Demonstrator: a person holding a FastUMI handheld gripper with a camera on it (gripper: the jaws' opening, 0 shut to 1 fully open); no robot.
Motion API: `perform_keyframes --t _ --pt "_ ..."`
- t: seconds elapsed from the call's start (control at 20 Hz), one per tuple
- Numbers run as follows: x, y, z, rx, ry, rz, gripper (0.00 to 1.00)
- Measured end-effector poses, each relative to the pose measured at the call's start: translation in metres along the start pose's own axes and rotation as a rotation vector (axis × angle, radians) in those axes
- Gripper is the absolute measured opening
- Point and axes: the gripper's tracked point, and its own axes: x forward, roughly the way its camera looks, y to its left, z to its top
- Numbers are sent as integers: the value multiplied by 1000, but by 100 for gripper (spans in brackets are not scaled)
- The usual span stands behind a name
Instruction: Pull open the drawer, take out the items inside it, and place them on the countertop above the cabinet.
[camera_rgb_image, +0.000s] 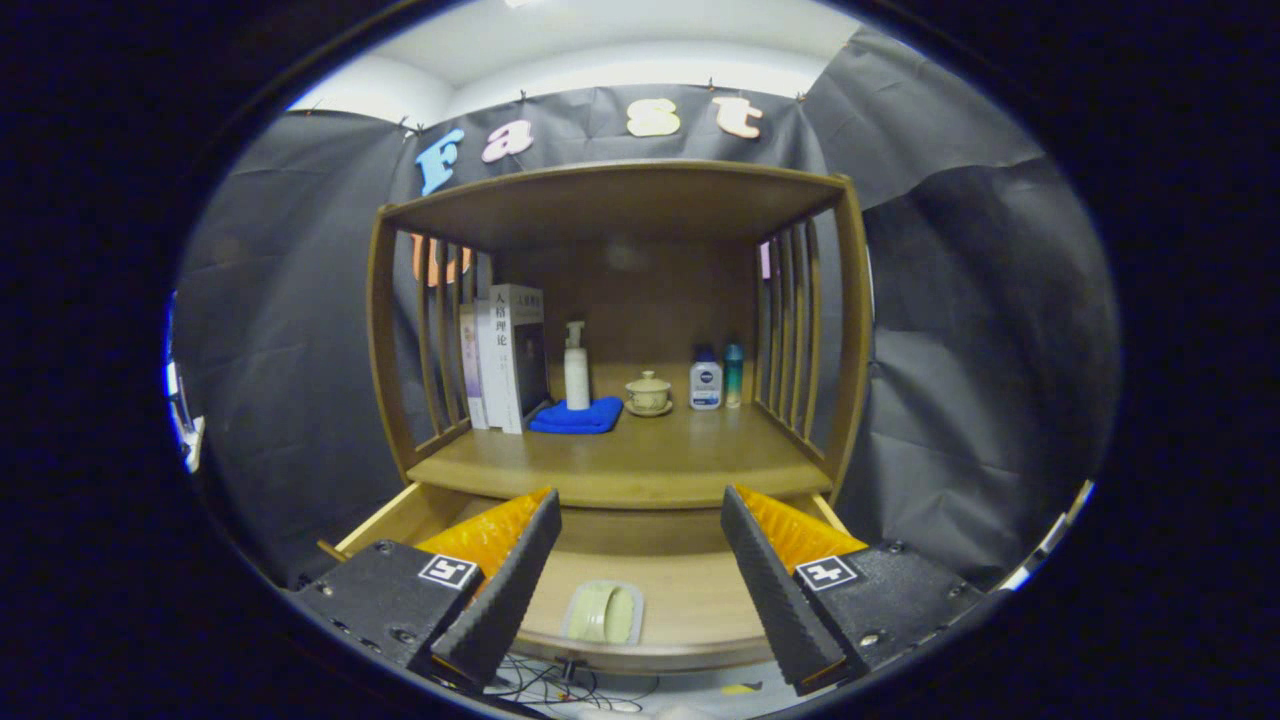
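Hovering over the open drawer (690, 590) at the bottom centre of the frame with the gripper (630, 590) spread wide and empty, we should drop straight down so both fingers bracket the pale green dish (603, 612) lying between them, then close gently.

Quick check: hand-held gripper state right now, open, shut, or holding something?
Hand-held gripper: open and holding nothing, its fingers spread over the open drawer, with the pale green item lying on the drawer floor between them.
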Motion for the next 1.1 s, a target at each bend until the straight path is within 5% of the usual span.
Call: perform_keyframes --t 0.3,0.65,1.1 --pt "66 21 -18 -43 296 39 100" --pt "88 44 -82 -27 681 67 95" --pt "81 46 -158 -88 935 24 74"
